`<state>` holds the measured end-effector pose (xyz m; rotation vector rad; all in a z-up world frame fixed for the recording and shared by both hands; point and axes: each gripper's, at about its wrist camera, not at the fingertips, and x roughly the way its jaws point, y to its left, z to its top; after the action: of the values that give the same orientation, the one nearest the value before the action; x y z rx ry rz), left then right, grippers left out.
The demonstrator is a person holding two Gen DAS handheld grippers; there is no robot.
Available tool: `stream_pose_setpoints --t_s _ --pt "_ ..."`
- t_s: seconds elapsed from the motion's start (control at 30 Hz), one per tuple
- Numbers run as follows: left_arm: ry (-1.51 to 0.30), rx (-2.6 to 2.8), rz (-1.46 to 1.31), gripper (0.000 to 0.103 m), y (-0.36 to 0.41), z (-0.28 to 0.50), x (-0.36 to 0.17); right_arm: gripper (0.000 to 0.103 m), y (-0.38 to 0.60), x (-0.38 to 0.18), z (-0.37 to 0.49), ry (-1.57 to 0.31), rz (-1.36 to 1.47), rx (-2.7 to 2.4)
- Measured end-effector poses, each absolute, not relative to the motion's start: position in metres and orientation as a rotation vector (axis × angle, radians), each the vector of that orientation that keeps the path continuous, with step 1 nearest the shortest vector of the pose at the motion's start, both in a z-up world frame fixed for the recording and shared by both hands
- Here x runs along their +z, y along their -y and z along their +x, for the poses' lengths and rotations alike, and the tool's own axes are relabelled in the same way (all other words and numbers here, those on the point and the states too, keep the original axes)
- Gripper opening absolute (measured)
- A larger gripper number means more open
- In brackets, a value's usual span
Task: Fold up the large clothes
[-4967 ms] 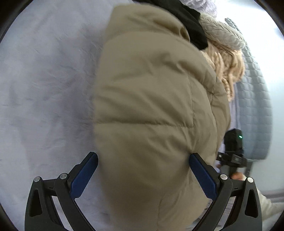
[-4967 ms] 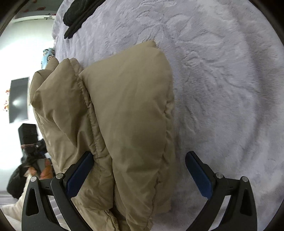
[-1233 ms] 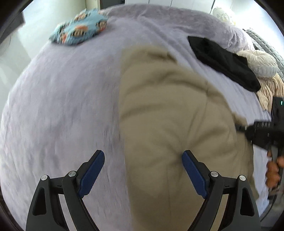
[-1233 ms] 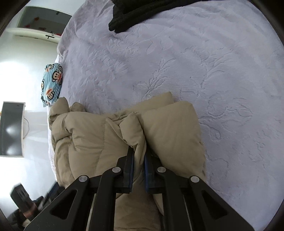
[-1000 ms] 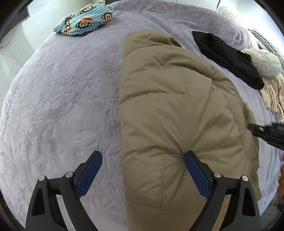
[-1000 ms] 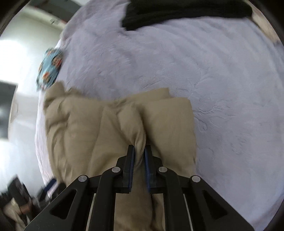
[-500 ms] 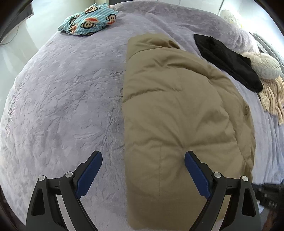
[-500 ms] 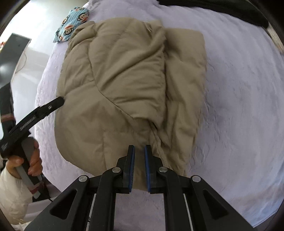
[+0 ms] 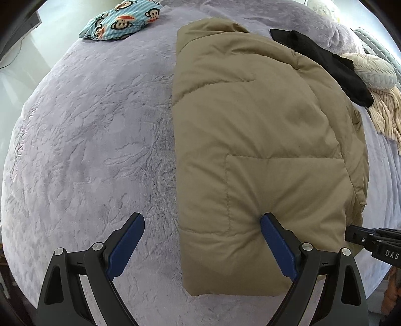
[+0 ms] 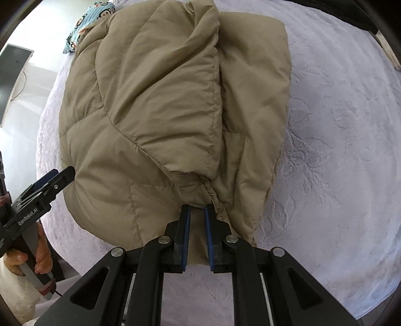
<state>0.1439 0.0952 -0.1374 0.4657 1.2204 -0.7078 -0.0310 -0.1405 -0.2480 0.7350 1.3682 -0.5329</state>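
I look down on a bed [image 9: 87, 140] covered in a lilac plush blanket. A tan puffer jacket [image 9: 263, 140] lies on it, folded into a thick bundle near the bed's front edge.

My left hand-held gripper [image 9: 201, 247] hangs over the jacket's near left corner with its jaws spread wide. The right pad touches the padded fabric; the left pad is over bare blanket. It holds nothing.

My right hand-held gripper [image 10: 197, 234] points straight down at the jacket's near edge. Its jaws are almost closed, with only a narrow slit between the blue pads [image 10: 186, 235]. The slit looks empty, so I judge it is not gripping the jacket. A gathered cuff [image 10: 213, 194] sits just past the tips.

In the right view the bundle looks uneven: one quilted flap [image 10: 160, 100] lies over a lower layer that sticks out on the right.

Beyond the jacket are a blue monkey-print cloth [image 9: 122, 21], a black garment [image 9: 323, 65] and cream knitwear [image 9: 376, 82], all apart from my work.

I judge the main folds are done and I am at the tidying step. The next move calls for pressing the puffy layers flat and tucking in the cuff and loose right edge. The filling will likely spring back, so slow, firm pressure is needed.
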Motion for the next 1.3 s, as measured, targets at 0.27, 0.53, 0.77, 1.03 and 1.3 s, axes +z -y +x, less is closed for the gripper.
stream_pose_setpoints --t_s 0.27,0.53,0.77,1.03,1.3 --pt "-1.237 -0.698 0.432 0.095 -0.098 0.144 -0.136 0.014 0.133 -0.239 -0.023 -1.375 0.713 -0.539" --pt "-1.251 -0.685 0.428 0.095 -0.102 0.137 -0.130 0.014 0.121 -0.234 -0.022 -1.374 0.688 -0.545" --pt "-1.253 -0.694 0.416 0.095 -0.114 0.122 -0.111 0.014 0.108 -0.211 -0.033 -1.330 0.698 -0.545" --pt "-1.227 -0.671 0.368 0.095 -0.131 0.080 -0.078 0.014 0.090 -0.183 -0.050 -1.306 0.663 -0.516" --pt "-1.143 -0.670 0.349 0.095 -0.147 0.028 -0.033 0.014 0.073 -0.147 -0.080 -1.263 0.647 -0.500"
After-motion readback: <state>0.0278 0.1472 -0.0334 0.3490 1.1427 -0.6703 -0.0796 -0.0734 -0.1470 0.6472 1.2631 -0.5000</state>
